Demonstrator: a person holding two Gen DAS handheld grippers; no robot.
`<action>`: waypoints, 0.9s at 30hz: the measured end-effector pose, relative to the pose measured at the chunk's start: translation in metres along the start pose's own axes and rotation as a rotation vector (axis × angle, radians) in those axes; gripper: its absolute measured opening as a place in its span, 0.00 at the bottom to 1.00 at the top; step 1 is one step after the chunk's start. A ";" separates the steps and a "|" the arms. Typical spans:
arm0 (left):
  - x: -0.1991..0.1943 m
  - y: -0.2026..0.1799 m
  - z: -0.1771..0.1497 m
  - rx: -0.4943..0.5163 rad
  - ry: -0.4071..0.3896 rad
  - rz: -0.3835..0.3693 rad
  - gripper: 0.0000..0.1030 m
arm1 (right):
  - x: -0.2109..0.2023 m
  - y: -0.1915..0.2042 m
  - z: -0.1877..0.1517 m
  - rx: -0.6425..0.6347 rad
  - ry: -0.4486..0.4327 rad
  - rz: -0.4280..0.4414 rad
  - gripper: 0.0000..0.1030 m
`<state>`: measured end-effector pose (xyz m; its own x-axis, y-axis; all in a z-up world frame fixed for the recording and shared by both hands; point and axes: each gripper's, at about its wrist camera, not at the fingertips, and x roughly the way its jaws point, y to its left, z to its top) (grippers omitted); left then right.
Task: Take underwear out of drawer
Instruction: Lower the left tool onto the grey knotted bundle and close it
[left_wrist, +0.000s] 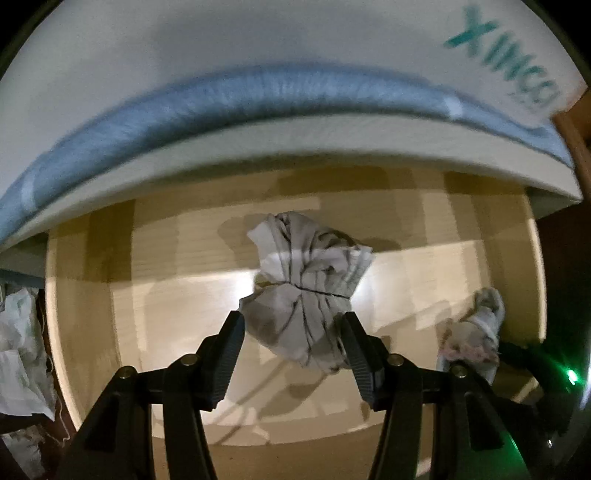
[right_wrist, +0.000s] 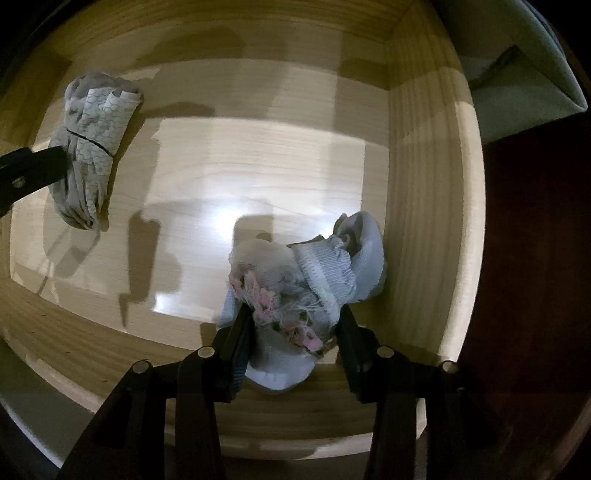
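Straddling a grey bundle (left_wrist: 303, 295) and a floral bundle (right_wrist: 295, 291), both grippers' fingers (left_wrist: 231, 354).

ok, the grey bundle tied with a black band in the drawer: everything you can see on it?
The grey rolled underwear bundle is soft patterned fabric, cinched at its middle by a thin black band. It lies on the drawer floor, away from the walls. The left gripper straddles its lower end, fingers at either side; contact unclear.

Pale wood drawer (right_wrist: 424, 184), grey patterned bundle (left_wrist: 306, 280), blue floral bundle (right_wrist: 314, 280)
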<state>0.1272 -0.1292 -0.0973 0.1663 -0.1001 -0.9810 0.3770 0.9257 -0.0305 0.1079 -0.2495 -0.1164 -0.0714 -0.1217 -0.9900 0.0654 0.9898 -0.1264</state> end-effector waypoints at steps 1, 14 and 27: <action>0.003 0.000 0.002 -0.001 0.011 -0.007 0.54 | 0.001 0.000 0.000 0.000 -0.001 0.002 0.40; 0.021 0.002 0.009 -0.019 0.074 -0.002 0.53 | 0.001 -0.002 -0.001 -0.003 -0.005 0.008 0.41; 0.027 0.013 0.006 -0.034 0.171 0.068 0.53 | 0.005 -0.004 -0.001 -0.001 -0.004 0.010 0.41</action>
<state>0.1425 -0.1222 -0.1231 0.0321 0.0234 -0.9992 0.3386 0.9404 0.0329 0.1066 -0.2536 -0.1205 -0.0666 -0.1118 -0.9915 0.0646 0.9911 -0.1161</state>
